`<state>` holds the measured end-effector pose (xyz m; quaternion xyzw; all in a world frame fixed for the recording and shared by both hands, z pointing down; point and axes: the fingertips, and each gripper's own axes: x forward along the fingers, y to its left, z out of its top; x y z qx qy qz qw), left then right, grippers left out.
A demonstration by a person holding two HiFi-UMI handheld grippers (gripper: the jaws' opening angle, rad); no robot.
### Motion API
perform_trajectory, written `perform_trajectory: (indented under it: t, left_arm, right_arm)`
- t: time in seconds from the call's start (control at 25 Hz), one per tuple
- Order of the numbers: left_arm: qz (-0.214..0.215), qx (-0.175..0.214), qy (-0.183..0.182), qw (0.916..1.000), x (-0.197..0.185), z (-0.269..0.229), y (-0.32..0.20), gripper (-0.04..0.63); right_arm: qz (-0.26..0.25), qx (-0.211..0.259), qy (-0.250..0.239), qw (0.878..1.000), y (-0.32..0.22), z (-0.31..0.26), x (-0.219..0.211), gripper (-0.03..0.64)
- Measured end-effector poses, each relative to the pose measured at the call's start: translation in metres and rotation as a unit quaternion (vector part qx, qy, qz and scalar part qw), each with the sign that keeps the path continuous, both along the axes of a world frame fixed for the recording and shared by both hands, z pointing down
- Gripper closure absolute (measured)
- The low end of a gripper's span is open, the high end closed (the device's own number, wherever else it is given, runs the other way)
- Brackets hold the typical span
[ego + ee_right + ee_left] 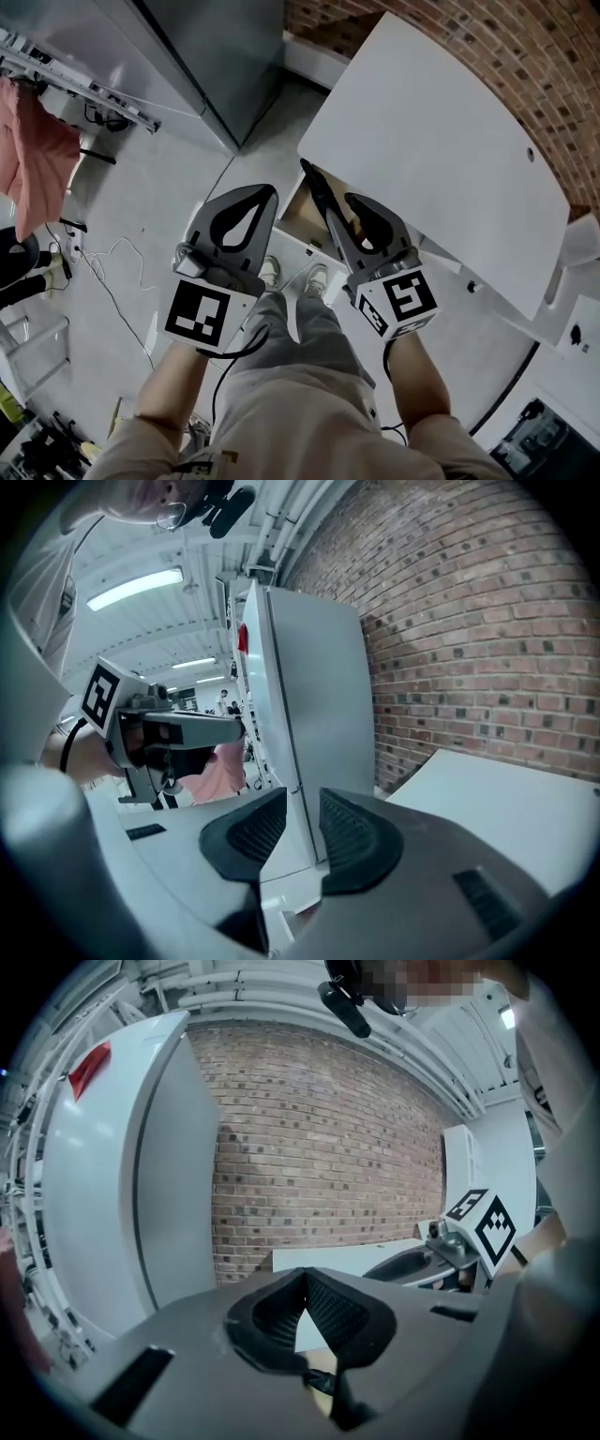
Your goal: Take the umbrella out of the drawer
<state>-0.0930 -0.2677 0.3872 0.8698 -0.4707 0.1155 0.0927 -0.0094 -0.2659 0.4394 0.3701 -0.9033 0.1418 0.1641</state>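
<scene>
Looking down in the head view, the person holds the left gripper [262, 195] and right gripper [358, 204] side by side in the middle of the frame, over an open drawer [298, 217] at the near edge of a white table [441, 141]. A slim dark shape, apparently the umbrella [315, 186], lies in the drawer just left of the right gripper. The left gripper view shows the left gripper [302, 1279] with its jaw tips together and nothing clamped, a brick wall [319, 1147] beyond. The right gripper view shows the right gripper [295, 808] with jaws apart and empty, a grey cabinet [309, 686] behind.
</scene>
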Motion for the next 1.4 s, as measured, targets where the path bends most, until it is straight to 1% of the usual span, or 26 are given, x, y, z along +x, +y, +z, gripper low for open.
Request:
perform_trajectory:
  t: [0.2, 0.32, 0.44, 0.64, 0.72, 0.88, 1.04, 1.2, 1.4]
  left_arm:
    - [-0.004, -0.010, -0.014, 0.9998, -0.005, 0.044, -0.018, 0.588]
    - [-0.011, -0.028, -0.014, 0.9994, -0.008, 0.075, -0.025, 0.588]
    - [-0.015, -0.043, -0.014, 0.9989, -0.013, 0.103, -0.029, 0.588]
    - [-0.009, -0.069, -0.019, 0.9974, -0.013, 0.155, -0.038, 0.588]
    - [0.000, -0.077, -0.016, 0.9969, -0.010, 0.172, -0.039, 0.588]
    - [0.018, -0.090, -0.024, 0.9955, -0.002, 0.206, -0.041, 0.588]
    - [0.025, -0.098, -0.018, 0.9947, 0.004, 0.235, -0.042, 0.588]
    - [0.023, -0.123, -0.007, 0.9921, 0.008, 0.271, -0.041, 0.588]
    - [0.028, -0.150, -0.016, 0.9882, 0.007, 0.305, -0.039, 0.588]
  right_arm:
    - [-0.010, -0.025, 0.023, 0.999, -0.008, 0.057, -0.007, 0.519]
    - [-0.017, -0.038, 0.047, 0.998, -0.013, 0.095, -0.010, 0.509]
    - [-0.010, -0.053, 0.054, 0.997, -0.020, 0.130, -0.013, 0.508]
    - [-0.002, -0.079, 0.069, 0.994, -0.034, 0.190, -0.011, 0.506]
    - [-0.004, -0.082, 0.080, 0.993, -0.038, 0.213, -0.012, 0.506]
    - [-0.002, -0.087, 0.100, 0.991, -0.044, 0.254, -0.016, 0.503]
    - [0.015, -0.097, 0.109, 0.989, -0.052, 0.285, -0.011, 0.500]
    - [0.021, -0.101, 0.128, 0.986, -0.065, 0.318, -0.003, 0.495]
    - [0.016, -0.105, 0.146, 0.984, -0.079, 0.355, -0.003, 0.483]
